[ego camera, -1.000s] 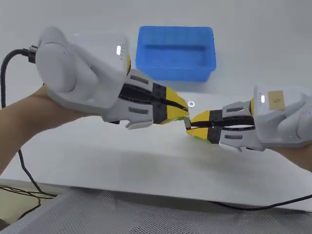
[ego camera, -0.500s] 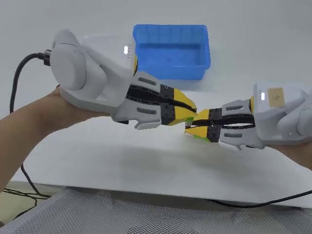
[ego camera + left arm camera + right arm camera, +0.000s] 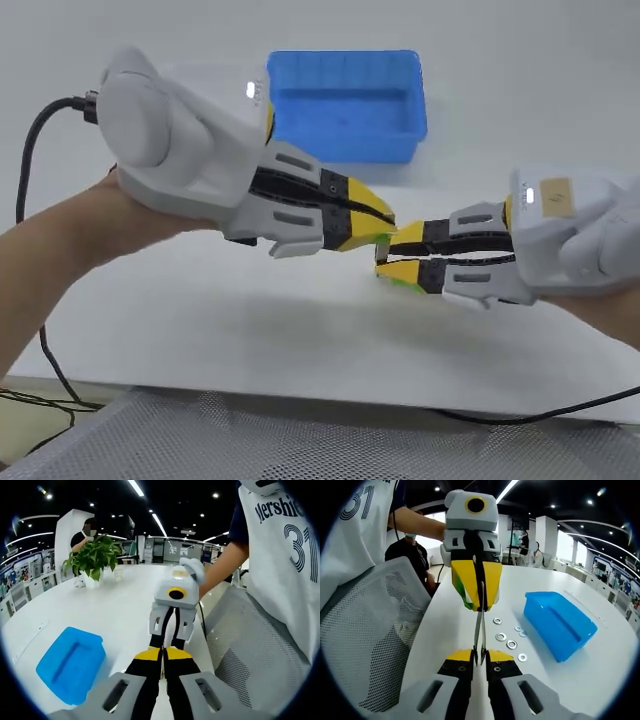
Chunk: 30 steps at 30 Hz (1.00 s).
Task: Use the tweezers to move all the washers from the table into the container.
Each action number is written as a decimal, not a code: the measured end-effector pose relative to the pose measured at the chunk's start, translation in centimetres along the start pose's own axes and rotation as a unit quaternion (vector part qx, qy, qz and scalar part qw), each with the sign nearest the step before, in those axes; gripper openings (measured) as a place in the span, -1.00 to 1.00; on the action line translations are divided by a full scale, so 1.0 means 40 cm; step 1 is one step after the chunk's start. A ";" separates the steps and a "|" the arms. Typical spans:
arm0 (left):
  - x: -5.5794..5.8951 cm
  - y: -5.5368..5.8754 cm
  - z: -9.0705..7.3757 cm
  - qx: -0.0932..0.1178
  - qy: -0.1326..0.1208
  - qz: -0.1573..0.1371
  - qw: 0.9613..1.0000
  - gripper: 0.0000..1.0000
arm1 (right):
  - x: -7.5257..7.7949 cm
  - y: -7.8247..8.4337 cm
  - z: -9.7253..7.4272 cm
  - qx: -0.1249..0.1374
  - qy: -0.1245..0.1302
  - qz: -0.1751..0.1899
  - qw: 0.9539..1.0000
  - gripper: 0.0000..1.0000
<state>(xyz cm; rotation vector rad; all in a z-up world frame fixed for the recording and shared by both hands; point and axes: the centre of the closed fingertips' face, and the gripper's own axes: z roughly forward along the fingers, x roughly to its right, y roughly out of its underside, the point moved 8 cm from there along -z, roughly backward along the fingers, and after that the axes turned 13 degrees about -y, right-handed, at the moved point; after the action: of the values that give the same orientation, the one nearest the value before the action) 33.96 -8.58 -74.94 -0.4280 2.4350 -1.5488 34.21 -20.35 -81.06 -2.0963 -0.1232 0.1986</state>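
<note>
Tweezers (image 3: 479, 625) still bridge left gripper (image 3: 162, 652) and right gripper (image 3: 480, 655), both sets of fingers clenched on them; washers (image 3: 511, 644) loose on table (image 3: 442, 630) near container (image 3: 560, 622).

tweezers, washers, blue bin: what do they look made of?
tweezers: bare metal, likely steel; thin silvery blades with a bright glint.
washers: metal too; shiny grey flat rings.
blue bin: moulded plastic, probably; uniform saturated colour, semi-gloss, rounded corners.
</note>
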 end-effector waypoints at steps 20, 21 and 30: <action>-0.005 -0.004 -0.057 -0.011 -0.012 0.014 1.000 -0.89 | 0.013 -0.045 0.032 -0.031 -0.004 -0.047 0.998 -0.83; -0.008 -0.002 -0.067 -0.011 -0.016 0.014 1.000 -0.88 | 0.018 -0.053 0.037 -0.032 0.003 -0.060 0.998 -0.82; -0.043 0.008 -0.114 -0.012 -0.033 0.020 0.999 -0.89 | 0.045 -0.088 0.077 -0.036 0.011 -0.084 0.996 -0.78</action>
<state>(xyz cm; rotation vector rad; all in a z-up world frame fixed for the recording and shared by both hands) 33.97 -3.98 -73.27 -0.4253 2.3994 -1.4662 35.35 -15.67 -79.73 -2.1472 -0.2975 0.0708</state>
